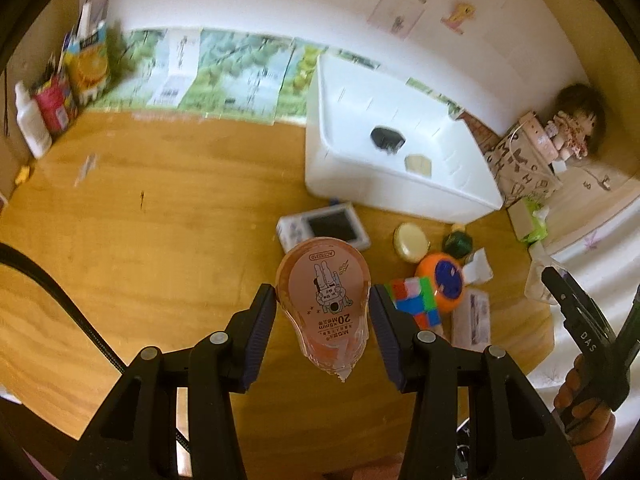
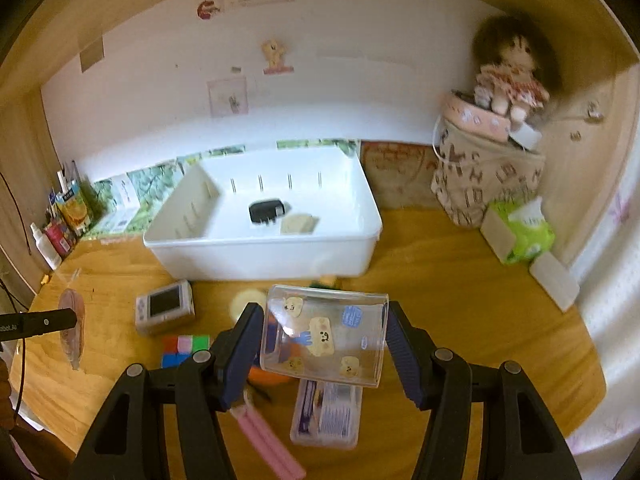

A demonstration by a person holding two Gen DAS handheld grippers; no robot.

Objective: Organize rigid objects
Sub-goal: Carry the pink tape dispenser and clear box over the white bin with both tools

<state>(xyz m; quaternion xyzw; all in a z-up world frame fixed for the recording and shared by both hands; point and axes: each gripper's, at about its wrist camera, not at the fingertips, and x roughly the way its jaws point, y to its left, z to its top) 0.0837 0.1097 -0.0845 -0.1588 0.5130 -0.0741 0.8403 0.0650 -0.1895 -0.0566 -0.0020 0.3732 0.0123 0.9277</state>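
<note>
Left wrist view: the left gripper [image 1: 322, 312] holds a peach-coloured correction tape dispenser [image 1: 323, 300] between its pads, clear of the wooden tabletop [image 1: 160, 240], label facing the camera. At the right edge of this view a hand [image 1: 580, 400] grips the other tool's black handle.

Right wrist view: the right gripper [image 2: 323, 344] is clamped on a clear plastic box [image 2: 324, 334] with cartoon stickers, lifted above the clutter. Only this view shows a pink two-barred item [image 2: 268, 440] and a flat clear case [image 2: 326, 414] directly below the held box; at the left edge it also catches the left tool with the tape dispenser seen edge-on.

Shared content: one white storage bin [image 2: 260, 256] stands at the back of the table, holding two items, a black charger-like block [image 2: 266, 210] and a pale beige piece [image 2: 298, 224]. In front of the bin, on the table, lie one small grey device with a dark screen [image 2: 164, 308], one multicoloured puzzle cube [image 1: 412, 300], one orange round object with a blue face [image 1: 442, 280], one cream disc [image 1: 411, 242], and one dark green small bottle [image 1: 458, 242], seen plainly only from the left wrist.

Setting: a wood-grain desk against a white wall with small pictures stuck on it. One doll [image 2: 508, 80] sits on a patterned fabric bag [image 2: 480, 184] in the right corner, beside one green tissue pack [image 2: 520, 232]. Bottles and cartons [image 1: 60, 96] crowd the left corner; printed leafy sheets [image 1: 224, 76] line the wall's base.
</note>
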